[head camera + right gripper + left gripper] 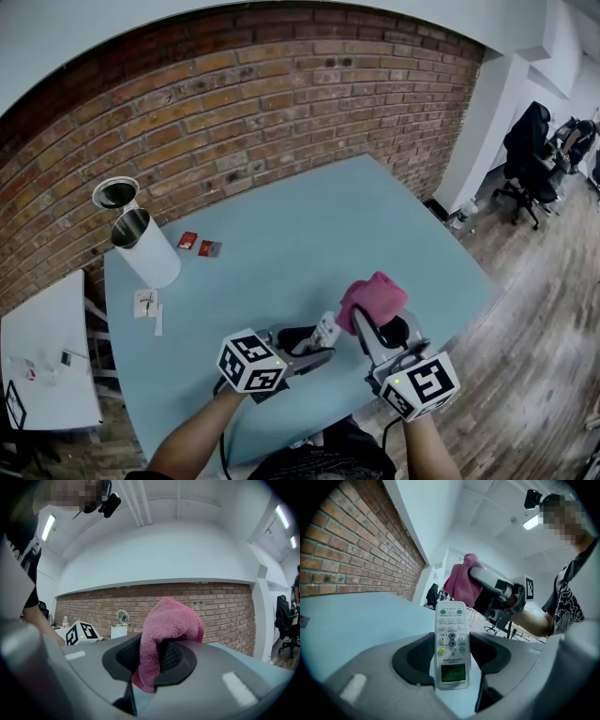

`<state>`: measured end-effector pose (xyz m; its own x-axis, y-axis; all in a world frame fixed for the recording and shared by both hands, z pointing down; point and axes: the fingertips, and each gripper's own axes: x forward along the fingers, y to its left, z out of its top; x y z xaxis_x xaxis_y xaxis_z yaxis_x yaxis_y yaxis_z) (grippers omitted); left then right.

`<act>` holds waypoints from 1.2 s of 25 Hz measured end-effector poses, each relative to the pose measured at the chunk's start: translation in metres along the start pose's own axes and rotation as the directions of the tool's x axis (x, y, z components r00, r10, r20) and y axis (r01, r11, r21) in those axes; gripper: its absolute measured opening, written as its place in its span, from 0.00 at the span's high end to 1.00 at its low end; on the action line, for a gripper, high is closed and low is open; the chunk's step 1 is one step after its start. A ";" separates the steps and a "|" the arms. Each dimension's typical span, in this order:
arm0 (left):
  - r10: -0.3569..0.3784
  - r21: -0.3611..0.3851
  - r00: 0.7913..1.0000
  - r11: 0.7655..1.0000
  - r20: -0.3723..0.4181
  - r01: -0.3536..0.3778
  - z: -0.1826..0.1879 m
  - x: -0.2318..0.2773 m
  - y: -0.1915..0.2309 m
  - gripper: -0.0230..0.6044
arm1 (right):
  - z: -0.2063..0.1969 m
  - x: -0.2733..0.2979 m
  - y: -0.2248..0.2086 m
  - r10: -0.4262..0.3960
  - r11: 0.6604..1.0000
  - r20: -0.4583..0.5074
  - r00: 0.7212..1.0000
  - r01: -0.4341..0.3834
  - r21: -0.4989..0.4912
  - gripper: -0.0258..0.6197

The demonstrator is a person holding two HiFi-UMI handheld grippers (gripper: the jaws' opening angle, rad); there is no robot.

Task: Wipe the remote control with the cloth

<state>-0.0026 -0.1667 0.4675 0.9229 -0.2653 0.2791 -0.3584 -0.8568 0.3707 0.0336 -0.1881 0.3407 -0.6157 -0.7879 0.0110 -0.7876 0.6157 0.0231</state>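
My left gripper [317,345] is shut on a white remote control [451,641], whose button face and small green screen point at the camera in the left gripper view. The remote [325,330] pokes out past the jaws above the table's near part. My right gripper [367,328] is shut on a pink cloth [373,299], bunched above its jaws. In the right gripper view the cloth [166,634] is pinched between the two dark pads. The cloth hangs just right of the remote; the cloth [462,583] shows behind the remote's far end.
A light blue table [281,253] stands against a brick wall. At its far left are a white cylinder [145,247] with a lid [115,193], two small red packets [199,245] and paper slips [147,306]. A white side table [47,347] is at left; office chairs [527,159] stand far right.
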 end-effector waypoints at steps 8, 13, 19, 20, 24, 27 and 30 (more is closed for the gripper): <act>-0.028 0.133 0.998 0.991 -0.056 0.035 -0.004 0.004 -0.019 0.58 | 0.000 -0.001 -0.005 0.002 1.000 0.005 1.000 -0.002 0.030 0.86; -0.109 0.173 0.989 0.977 -0.104 0.126 -0.008 0.005 -0.040 0.58 | -0.002 -0.002 -0.007 0.039 0.998 -0.005 0.999 -0.038 0.058 0.86; -0.166 0.221 0.978 0.957 -0.123 0.190 -0.002 0.002 -0.060 0.58 | -0.007 -0.006 -0.010 0.135 0.972 -0.009 0.991 -0.130 0.194 0.86; -0.176 0.230 0.976 0.952 -0.128 0.202 0.000 0.001 -0.064 0.58 | -0.007 -0.006 -0.011 0.150 0.964 -0.004 0.989 -0.145 0.223 0.86; -0.217 0.248 0.967 0.937 -0.132 0.244 0.007 -0.003 -0.079 0.58 | -0.010 -0.009 -0.010 0.247 0.899 0.037 0.968 -0.243 0.365 0.87; -0.236 0.260 0.963 0.929 -0.133 0.264 0.011 -0.004 -0.087 0.58 | -0.011 -0.010 -0.006 0.307 0.848 0.072 0.949 -0.307 0.433 0.87; -0.240 0.265 0.962 0.926 -0.132 0.267 0.014 -0.005 -0.089 0.58 | -0.016 -0.010 0.001 0.347 0.823 0.071 0.935 -0.339 0.456 0.87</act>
<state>0.0272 -0.0952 0.4210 0.9551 0.0086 0.2961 -0.0480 -0.9819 0.1834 0.0398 -0.1798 0.3566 -0.8506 -0.5231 -0.0523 -0.4503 0.7764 -0.4409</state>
